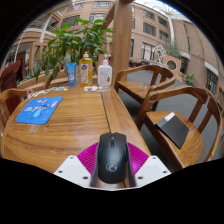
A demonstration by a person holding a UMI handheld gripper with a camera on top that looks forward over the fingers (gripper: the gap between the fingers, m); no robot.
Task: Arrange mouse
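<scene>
A black computer mouse (pixel 112 152) sits between my gripper's (pixel 112 165) two fingers, its nose pointing away from me. The pink pads (pixel 87 156) press against its left and right sides, so the gripper is shut on it. It is held over the near edge of a wooden table (pixel 80 120). A blue mouse pad (pixel 38 110) with a small white object on it lies flat on the table, ahead and to the left of the fingers.
At the table's far end stand a white pump bottle (pixel 105 72), a yellow bottle (pixel 86 70), a blue cup (pixel 71 73) and a leafy plant (pixel 70 40). Wooden chairs (pixel 165 100) stand to the right, one with a dark notebook (pixel 172 130) on its seat.
</scene>
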